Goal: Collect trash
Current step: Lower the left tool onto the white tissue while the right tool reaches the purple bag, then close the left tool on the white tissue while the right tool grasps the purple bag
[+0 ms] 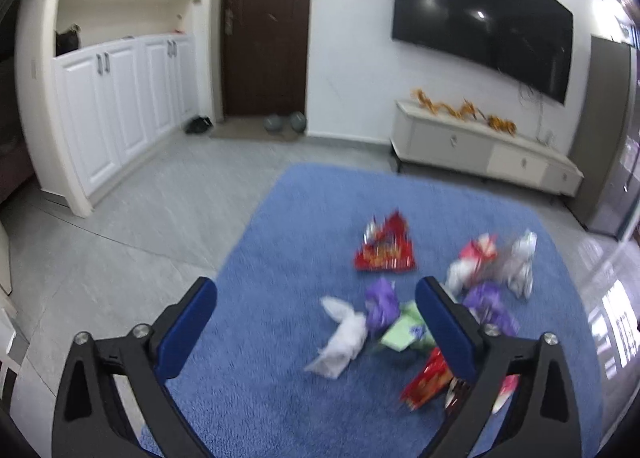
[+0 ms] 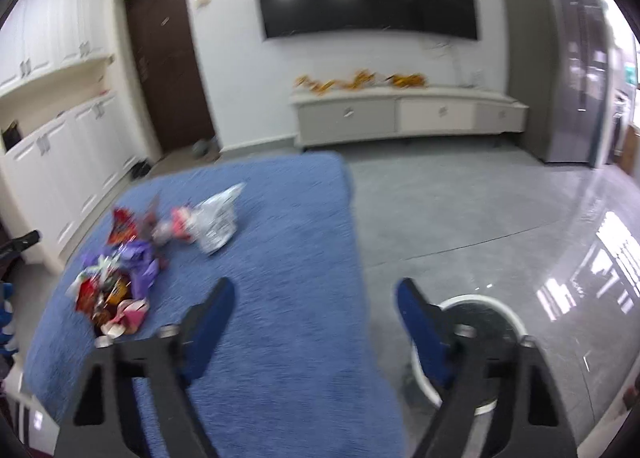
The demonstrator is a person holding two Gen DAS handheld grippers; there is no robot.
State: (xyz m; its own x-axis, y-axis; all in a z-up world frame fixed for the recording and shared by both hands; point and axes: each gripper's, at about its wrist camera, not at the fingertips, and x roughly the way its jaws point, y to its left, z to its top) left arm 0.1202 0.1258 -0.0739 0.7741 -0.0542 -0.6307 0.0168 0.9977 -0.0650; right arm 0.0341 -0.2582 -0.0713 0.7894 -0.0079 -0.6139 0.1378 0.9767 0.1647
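Red snack wrapper (image 1: 385, 248) flat on rug (image 1: 280, 378), torn tip away (blurred).

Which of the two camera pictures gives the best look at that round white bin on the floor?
The right wrist view. The white bin sits on the grey floor beside the blue rug, its rim and dark inside visible, though partly hidden behind the right tool. The left wrist view shows no bin at all, only rug and wrappers.

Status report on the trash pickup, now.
Left gripper open, empty, jaws over the blue rug. Right gripper open, empty. Wrapper pile loose on rug, untouched. White-rimmed bin by right gripper. Nothing blocking.
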